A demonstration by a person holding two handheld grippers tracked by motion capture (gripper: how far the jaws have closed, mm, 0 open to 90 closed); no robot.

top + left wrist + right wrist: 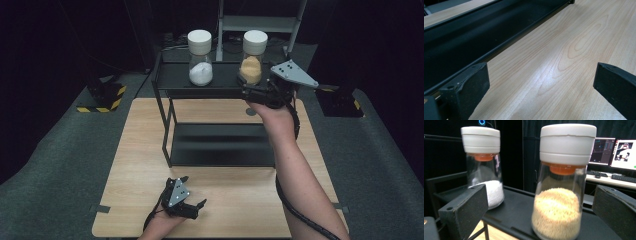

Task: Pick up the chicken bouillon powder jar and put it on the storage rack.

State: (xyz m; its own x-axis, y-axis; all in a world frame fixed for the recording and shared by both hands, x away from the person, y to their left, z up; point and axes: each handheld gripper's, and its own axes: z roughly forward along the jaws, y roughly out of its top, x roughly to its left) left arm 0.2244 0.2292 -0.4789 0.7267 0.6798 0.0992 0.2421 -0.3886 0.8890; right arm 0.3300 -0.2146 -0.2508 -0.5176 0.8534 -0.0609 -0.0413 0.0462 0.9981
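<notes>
Standing on the black rack's top shelf [175, 75], the jar of tan granules [560, 195] sits between the right claw's [536, 212] spread jaws, untouched, beside the jar of white powder [485, 170]. The left claw [192, 192] rests open on the table [574, 50]. No readable labels on either jar.

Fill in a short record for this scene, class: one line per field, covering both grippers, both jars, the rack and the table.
right gripper: open, raised at the top shelf, jaws either side of the tan-grain jar, not closed on it
left gripper: open, low over the wooden table, holding nothing
tan-grain jar: upright, white lid on, on the black rack
white-powder jar: upright, white lid on, same shelf, apart from the other jar
lower shelf: bare
</notes>
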